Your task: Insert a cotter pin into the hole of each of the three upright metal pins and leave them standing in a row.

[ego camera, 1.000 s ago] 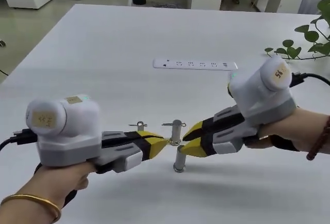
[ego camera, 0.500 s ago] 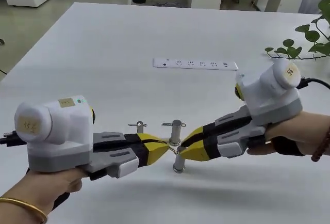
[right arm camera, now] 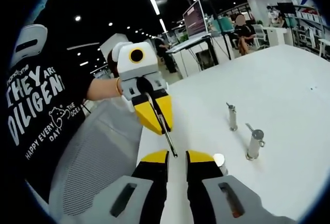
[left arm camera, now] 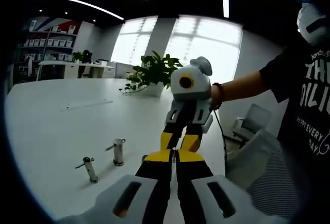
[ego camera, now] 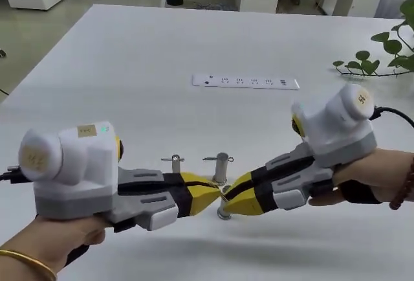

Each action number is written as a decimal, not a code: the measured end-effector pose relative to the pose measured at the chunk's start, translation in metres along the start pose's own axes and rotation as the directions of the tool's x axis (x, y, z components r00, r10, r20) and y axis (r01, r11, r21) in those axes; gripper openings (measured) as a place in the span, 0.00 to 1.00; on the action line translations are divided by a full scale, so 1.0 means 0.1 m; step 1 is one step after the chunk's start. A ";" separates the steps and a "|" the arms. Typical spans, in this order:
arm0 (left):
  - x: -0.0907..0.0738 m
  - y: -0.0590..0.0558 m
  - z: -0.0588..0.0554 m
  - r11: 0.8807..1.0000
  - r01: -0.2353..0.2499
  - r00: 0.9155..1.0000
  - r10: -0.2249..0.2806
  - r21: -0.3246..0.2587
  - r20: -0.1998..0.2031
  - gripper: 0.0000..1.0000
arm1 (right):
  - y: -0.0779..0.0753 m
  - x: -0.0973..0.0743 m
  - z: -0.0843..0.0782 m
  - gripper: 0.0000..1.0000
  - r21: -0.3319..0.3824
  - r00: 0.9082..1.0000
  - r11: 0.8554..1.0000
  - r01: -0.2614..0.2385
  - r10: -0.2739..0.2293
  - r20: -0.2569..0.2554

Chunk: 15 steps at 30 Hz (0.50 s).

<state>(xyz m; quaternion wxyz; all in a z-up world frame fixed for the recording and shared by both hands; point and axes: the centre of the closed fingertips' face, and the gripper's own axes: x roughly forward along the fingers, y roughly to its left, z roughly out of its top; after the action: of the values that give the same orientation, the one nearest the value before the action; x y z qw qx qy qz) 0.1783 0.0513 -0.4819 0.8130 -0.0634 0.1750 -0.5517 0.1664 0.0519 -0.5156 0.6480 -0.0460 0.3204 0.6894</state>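
White table (ego camera: 194, 41) runs back toward an office floor, with a leafy plant (ego camera: 381, 61) at its right edge and a white power strip (ego camera: 246, 81) lying flat well behind the work. At the near edge the two grippers point at each other, tips almost meeting. The left gripper (left arm camera: 175, 155) has its yellow fingers pressed together, pinching a thin dark cotter pin (right arm camera: 166, 131) that sticks out beyond them. The right gripper (right arm camera: 177, 156) has its fingers a little apart, and the cotter pin's free end reaches into that gap; whether it touches them I cannot tell. Just below the tips stands the near metal pin (ego camera: 224, 212), upright and partly hidden. Behind it two rear metal pins (ego camera: 175, 164) (ego camera: 221, 168) stand side by side, each with a cotter pin across its top.
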 end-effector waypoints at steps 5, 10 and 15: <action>0.02 0.00 -0.03 1.000 0.000 1.000 0.000 0.005 -0.017 0.00 | -0.01 0.05 -0.02 0.00 -0.012 1.000 1.000 -0.002 0.002 0.003; 0.02 0.01 -0.03 1.000 0.000 1.000 0.000 0.006 -0.016 0.00 | -0.01 0.04 -0.03 0.00 -0.041 1.000 0.999 0.001 -0.001 -0.011; 0.00 0.05 -0.03 1.000 -0.017 1.000 0.017 -0.010 -0.012 0.00 | -0.03 0.03 -0.01 0.00 -0.064 0.999 0.998 0.022 -0.024 -0.033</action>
<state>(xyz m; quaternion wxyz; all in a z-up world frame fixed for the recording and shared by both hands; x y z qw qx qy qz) 0.1820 0.0534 -0.4867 0.8162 -0.0629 0.1832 -0.5443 0.1683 0.0537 -0.5189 0.6486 -0.0820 0.3089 0.6908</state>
